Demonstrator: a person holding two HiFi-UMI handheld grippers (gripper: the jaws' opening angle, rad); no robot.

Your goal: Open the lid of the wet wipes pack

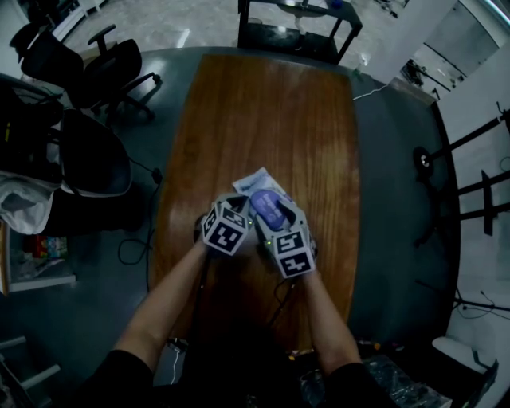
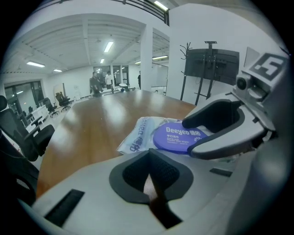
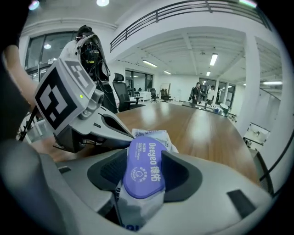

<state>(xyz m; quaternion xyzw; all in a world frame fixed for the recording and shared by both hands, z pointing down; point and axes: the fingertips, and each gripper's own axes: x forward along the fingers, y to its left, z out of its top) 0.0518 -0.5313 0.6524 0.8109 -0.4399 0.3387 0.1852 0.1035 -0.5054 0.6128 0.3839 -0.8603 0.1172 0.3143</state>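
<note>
The wet wipes pack [image 3: 138,209], white and blue with a purple oval lid [image 3: 146,165], sits between the jaws of my right gripper [image 3: 143,176]; both pads press its sides and the lid lies flat on top, closed. The head view has the pack [image 1: 256,182] low over the middle of the wooden table [image 1: 271,103], under both grippers. My left gripper [image 2: 149,170] is shut with nothing in it, just left of the pack [image 2: 137,137] and short of the lid [image 2: 177,137]. From there my right gripper [image 2: 190,137] shows reaching in from the right over the lid.
Black office chairs [image 1: 111,68] stand left of the table, with cables on the floor beside them. A black stand [image 1: 295,24] is at the table's far end. Tripod legs [image 1: 470,183] stand at the right. People are far off at the end of the room [image 2: 98,82].
</note>
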